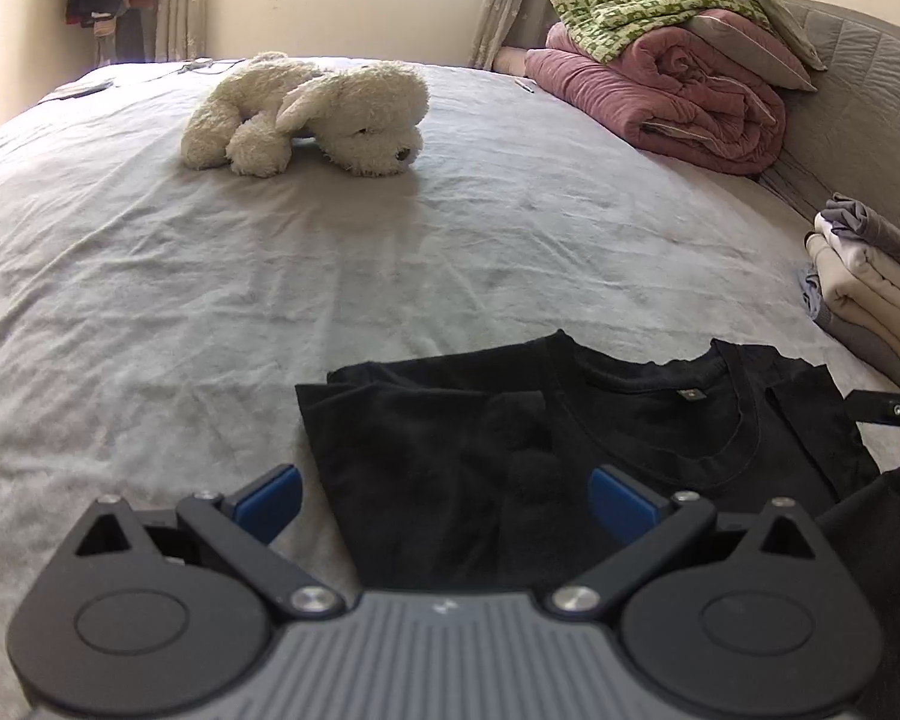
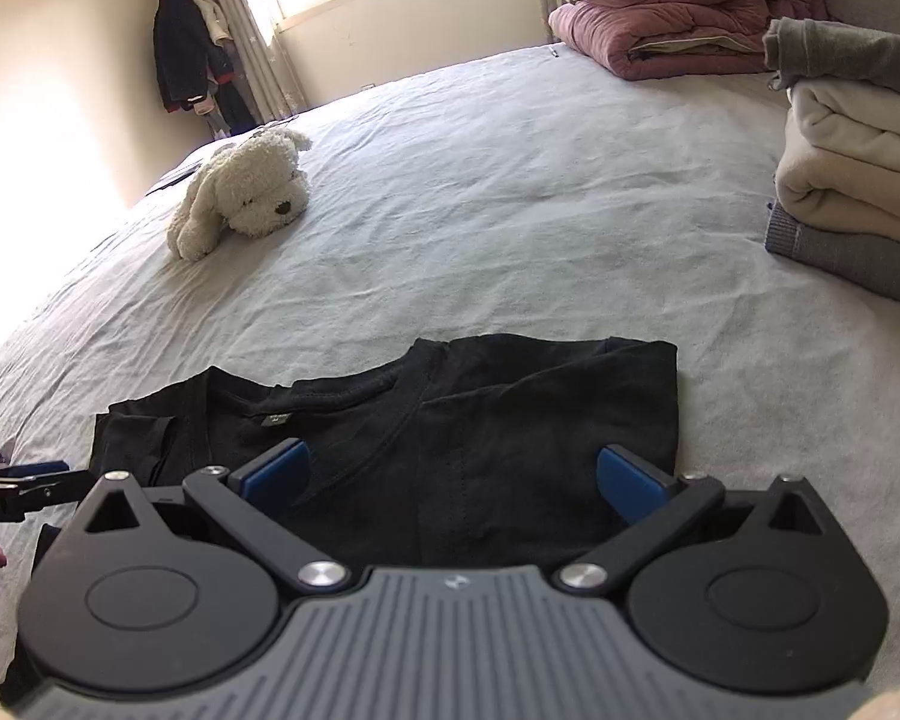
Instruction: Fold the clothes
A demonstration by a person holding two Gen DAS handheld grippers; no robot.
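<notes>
Black T-shirt [image 1: 570,450] spread flat on the pale grey bed sheet [image 1: 270,276], neckline and label facing up, both sleeves folded in over the body. Directly ahead of and beneath the left hand-held gripper [image 1: 444,501]: blue pads [image 1: 270,501] spread wide, nothing between them, the left pad over bare sheet, the right over black cloth. Right hand-held gripper [image 2: 453,477] likewise wide open and empty, poised above the shirt's right half, both blue pads [image 2: 627,483] over the fabric. Beyond the shirt, well apart: a cream plush dog [image 1: 306,114]. Off to the right: a stack of folded clothes [image 2: 852,162], and farther back a rolled pink quilt [image 1: 666,102].
</notes>
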